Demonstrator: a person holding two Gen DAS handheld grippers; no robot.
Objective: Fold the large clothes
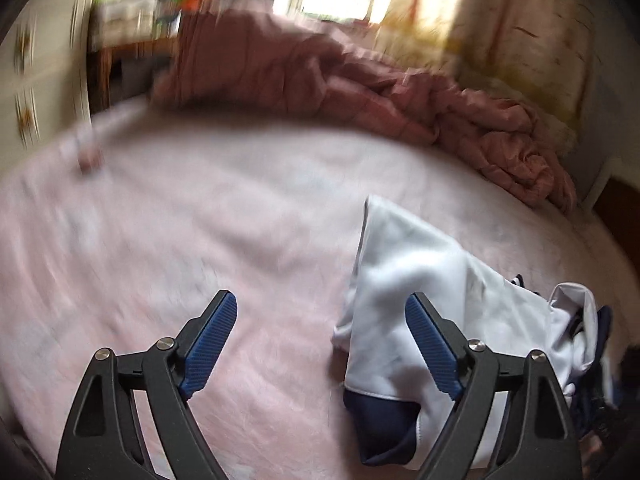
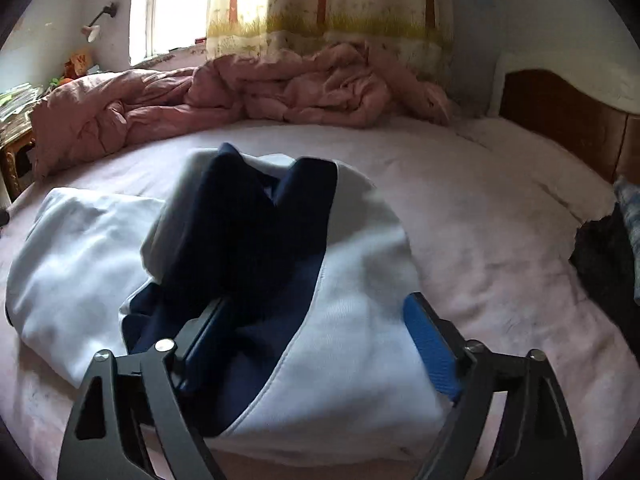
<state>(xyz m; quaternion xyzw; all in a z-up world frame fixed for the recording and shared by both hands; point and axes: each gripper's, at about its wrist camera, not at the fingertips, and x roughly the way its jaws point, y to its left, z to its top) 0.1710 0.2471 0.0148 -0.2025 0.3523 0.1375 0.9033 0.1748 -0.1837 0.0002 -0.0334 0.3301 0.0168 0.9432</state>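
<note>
Surface: a bed (image 2: 480, 240) covered with a pale pink sheet carries everything; its dark wooden headboard (image 2: 560, 120) stands at the right in the right wrist view.
Garment: a white and navy garment (image 2: 352, 320) lies bunched in a loose heap on the sheet, toward the near edge of the bed, navy panels showing between white ones.
Garment, left wrist view: the same garment (image 1: 432, 280) lies to the right of the gripper, one white corner reaching toward the middle of the bed.
Left gripper: the left gripper (image 1: 320, 340) is spread wide over bare pink sheet, nothing between its blue pads; its right finger overlaps the garment's edge in the picture, and whether it touches the cloth cannot be told.
Right gripper: the right gripper (image 2: 316, 340) is spread wide, straddling the heap; cloth lies between the fingers, but the right pad stands free of it, so nothing is pinched.
Far edge: a crumpled pink quilt (image 2: 240, 92) is piled along the far edge of the bed, under a patterned curtain (image 2: 328, 8) and a bright window (image 2: 176, 8).
Right edge: dark clothing (image 2: 604, 256) lies at the right edge of the bed.
Sharpness: the left wrist view is blurred by motion, most of all at its left.
</note>
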